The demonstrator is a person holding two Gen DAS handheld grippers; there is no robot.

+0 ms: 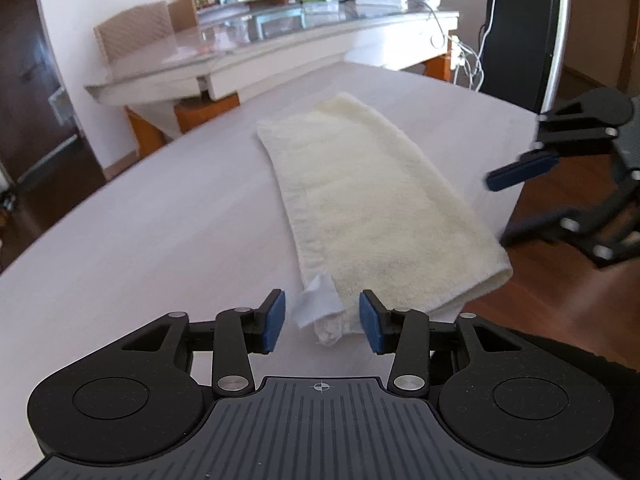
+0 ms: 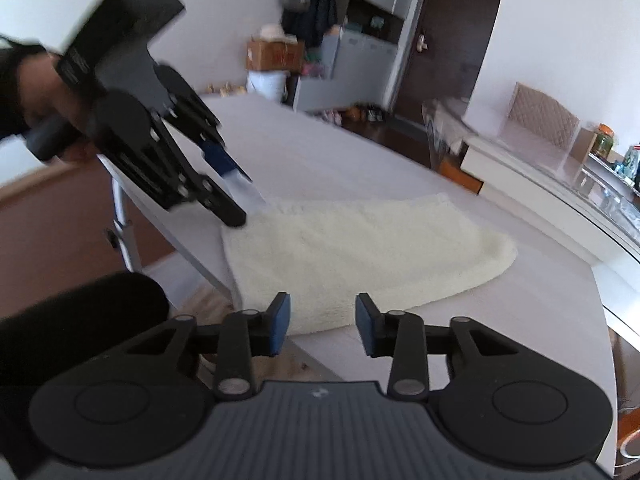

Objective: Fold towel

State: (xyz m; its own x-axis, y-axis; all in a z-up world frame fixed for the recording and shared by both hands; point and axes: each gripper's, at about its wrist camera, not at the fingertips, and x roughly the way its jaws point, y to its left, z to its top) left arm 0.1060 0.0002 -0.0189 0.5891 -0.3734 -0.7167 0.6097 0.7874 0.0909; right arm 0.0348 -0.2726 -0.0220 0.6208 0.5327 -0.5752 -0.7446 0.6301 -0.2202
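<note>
Left wrist view shows the cream, fluffy terry towel (image 1: 372, 200) lying folded into a long narrow band on the pale, wood-grain table top (image 1: 160, 208), running from the lower centre of the frame up toward the middle. Its near end sits at the table's edge, where a white fabric care label (image 1: 318, 300) sticks out from the corner.

That corner and label lie between the blue pads of the left gripper (image 1: 322, 322), but the jaws stand partly open with a clear gap on both sides, so nothing is clamped. The placement suggests a corner lined up for a pinch, or just let go; which one I cannot tell.

In the right wrist view the towel (image 2: 360, 256) spreads across the centre, and the right gripper (image 2: 322, 322) hovers at the near long edge in the lower middle, also half open and empty, pads apart over the cloth's rim. The left gripper appears at upper left of that frame, held by a hand (image 2: 44, 96) in a dark sleeve, angled down at the far corner.

Both tools sit at one end of the band, likely so the two corners can be carried together across for another fold. Beyond the table, at the top of the left view, stands a glass-topped white counter (image 1: 280, 52) crowded with appliances.
</note>
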